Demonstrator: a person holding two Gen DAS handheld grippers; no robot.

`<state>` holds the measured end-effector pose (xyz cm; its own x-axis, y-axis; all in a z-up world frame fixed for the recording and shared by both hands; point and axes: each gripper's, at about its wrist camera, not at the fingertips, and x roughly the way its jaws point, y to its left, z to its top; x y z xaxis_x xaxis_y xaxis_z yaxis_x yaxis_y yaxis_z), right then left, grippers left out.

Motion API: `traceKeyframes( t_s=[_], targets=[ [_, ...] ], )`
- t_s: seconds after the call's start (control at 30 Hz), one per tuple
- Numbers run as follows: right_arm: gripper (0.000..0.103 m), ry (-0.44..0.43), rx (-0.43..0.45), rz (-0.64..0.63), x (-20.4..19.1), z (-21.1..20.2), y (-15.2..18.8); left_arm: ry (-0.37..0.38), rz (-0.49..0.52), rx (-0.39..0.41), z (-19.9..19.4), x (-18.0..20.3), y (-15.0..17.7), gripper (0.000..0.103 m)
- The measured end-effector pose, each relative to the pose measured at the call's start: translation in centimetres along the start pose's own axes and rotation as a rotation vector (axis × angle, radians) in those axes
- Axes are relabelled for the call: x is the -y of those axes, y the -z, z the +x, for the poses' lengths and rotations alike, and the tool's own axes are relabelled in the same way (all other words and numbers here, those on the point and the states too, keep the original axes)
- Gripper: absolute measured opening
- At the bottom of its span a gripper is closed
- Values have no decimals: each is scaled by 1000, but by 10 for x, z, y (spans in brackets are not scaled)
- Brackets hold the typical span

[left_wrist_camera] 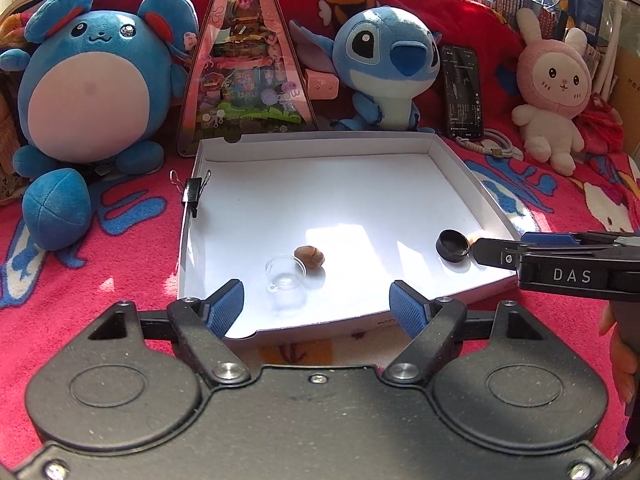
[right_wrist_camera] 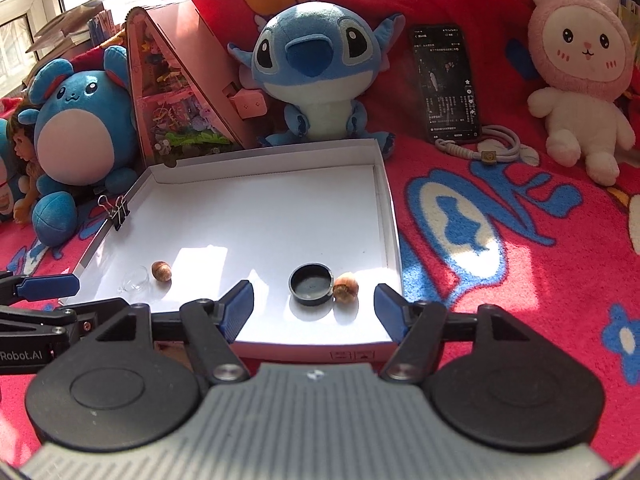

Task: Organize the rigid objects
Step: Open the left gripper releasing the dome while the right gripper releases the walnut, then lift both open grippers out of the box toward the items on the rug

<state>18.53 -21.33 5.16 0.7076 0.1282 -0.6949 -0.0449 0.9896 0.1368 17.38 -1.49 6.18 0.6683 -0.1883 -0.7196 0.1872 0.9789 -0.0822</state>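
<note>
A shallow white cardboard tray (left_wrist_camera: 452,168) lies open in the middle of both views, with low upright walls; a black binder clip (left_wrist_camera: 195,192) grips its left wall, handles raised. In the left wrist view a small clear plastic cup (left_wrist_camera: 286,276) stands upright at lower centre; a brown nut-like shell (left_wrist_camera: 310,257) lies just beside it, to its upper right. In the right wrist view a black round cap (right_wrist_camera: 312,283) rests hollow side up in the lower middle of the frame; a second brown shell (right_wrist_camera: 346,287) touches its right side; the cup and first shell lie well apart from these, at lower left.
</note>
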Motion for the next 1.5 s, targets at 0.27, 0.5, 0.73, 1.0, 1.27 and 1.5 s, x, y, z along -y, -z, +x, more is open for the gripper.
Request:
traceKeyframes(
  t_s=[0.27, 0.5, 0.73, 1.0, 1.27, 1.5],
  targets=[
    [84, -23, 38, -35, -7, -20, 13, 17, 2, 32, -20, 4, 14, 79],
    [87, -25, 72, -82, -14, -35, 25, 28, -1, 47, -32, 5, 29, 79],
    [88, -24, 102, -108, -19, -46, 39, 18, -2, 59, -37, 6, 45, 79],
    [89, -14, 131, -138, -24, -57, 55, 23, -15, 68, -41, 8, 60, 79],
    [90, 0, 164, -183, -29, -70, 75, 30, -44, 90, -53, 9, 76, 79],
    [91, 11, 198, -203, -29, -81, 92, 24, -48, 97, -61, 10, 92, 79]
  ],
)
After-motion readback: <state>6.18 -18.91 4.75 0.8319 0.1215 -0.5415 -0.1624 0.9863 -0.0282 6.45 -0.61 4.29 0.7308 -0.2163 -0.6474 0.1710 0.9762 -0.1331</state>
